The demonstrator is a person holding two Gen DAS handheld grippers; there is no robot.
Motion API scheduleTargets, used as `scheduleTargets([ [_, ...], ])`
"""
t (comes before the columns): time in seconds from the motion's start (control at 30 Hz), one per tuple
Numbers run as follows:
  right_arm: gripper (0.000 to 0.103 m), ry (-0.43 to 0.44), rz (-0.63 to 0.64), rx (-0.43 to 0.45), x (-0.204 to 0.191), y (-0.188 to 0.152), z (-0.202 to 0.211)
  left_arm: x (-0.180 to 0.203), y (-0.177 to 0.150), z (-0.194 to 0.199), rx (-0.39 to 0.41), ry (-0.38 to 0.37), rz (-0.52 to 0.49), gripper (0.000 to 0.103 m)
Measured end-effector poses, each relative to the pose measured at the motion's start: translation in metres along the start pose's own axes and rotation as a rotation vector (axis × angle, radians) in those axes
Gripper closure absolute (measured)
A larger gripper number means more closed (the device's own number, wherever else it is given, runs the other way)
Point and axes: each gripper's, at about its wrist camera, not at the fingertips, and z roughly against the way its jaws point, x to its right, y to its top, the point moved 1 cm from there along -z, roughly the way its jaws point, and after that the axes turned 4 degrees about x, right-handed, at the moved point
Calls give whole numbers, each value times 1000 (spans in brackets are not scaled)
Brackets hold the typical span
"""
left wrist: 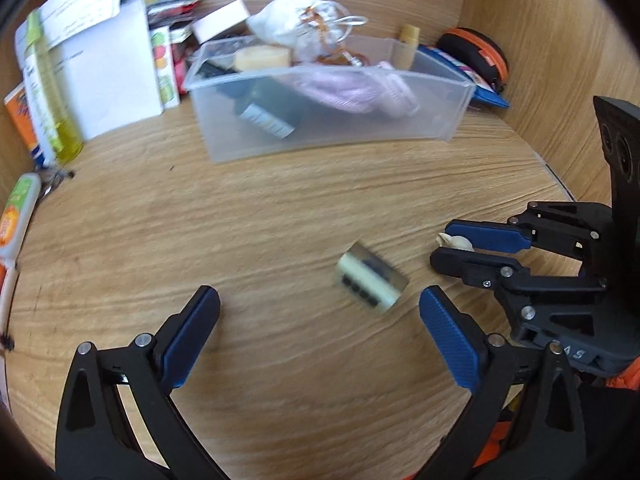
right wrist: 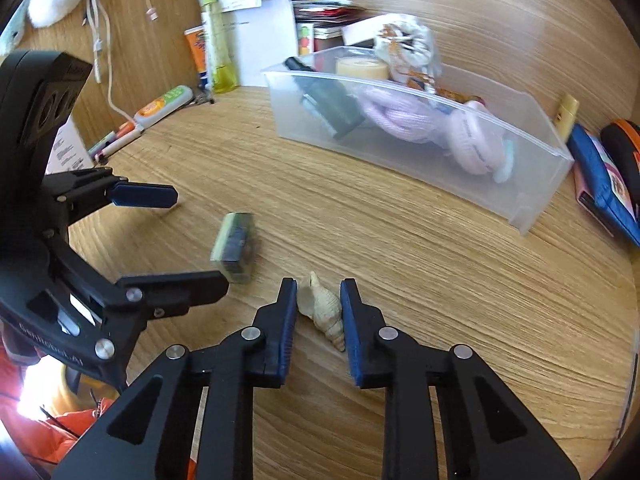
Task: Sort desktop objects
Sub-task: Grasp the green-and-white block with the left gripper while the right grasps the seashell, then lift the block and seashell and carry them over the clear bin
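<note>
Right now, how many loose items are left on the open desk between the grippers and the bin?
2. A seashell sits between the right gripper fingers; a small block lies ahead of the open left gripper. Clutter along the walls not counted.
</note>
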Motion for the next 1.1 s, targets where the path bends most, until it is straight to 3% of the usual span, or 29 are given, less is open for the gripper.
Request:
scheduleTargets([
  [0.07, 83, -5, -18, 4, 8, 0, 3, 5, 3, -2, 13, 2, -18, 8],
  [0.1, 83, -11, -27, 9, 11, 1, 5, 7, 4, -4, 15, 5, -30, 20],
  [0.17, 83, -22, -44, 19, 19, 1, 9, 10, 6, -8, -1, -6, -42, 32],
  [0.27, 83, -26, -63, 32, 29, 2, 14, 14, 5, -8, 9, 4, -61, 38],
  [0.5, 83, -25, -80, 52, 38, 5, 21, 20, 4, -7, 23, 1, -99, 67],
  [1.1, 83, -19, -60, 90, 39, 29, 24, 7, 28, 12, 115, 44, -30, 68],
])
